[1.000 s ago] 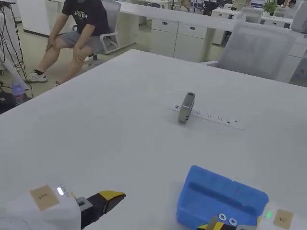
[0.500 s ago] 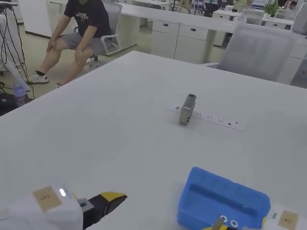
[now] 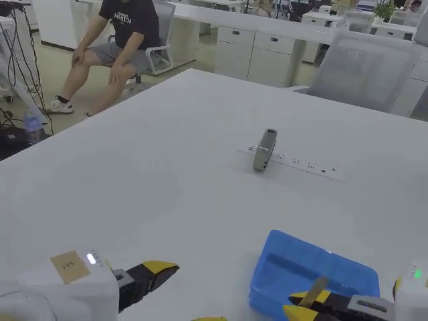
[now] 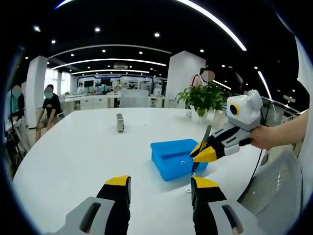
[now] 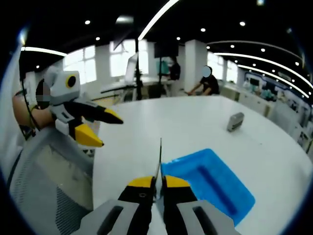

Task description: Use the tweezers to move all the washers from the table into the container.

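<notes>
A blue container sits near the table's front edge, also in the left gripper view as the container and in the right gripper view as the container. My right gripper hangs at its near side, shut on thin tweezers. Seen from the left, the right gripper points the tweezers down toward a small washer on the table beside the container. My left gripper is open with nothing between its fingers; it sits low at the left gripper.
A grey device stands on a white power strip in the middle of the table. A person sits on a chair beyond the far left corner. Grey office chairs stand behind the table.
The right gripper with the tweezers has come further into the head view, across the container's near edge, covering the washers seen inside it earlier. The left gripper has hardly moved.
</notes>
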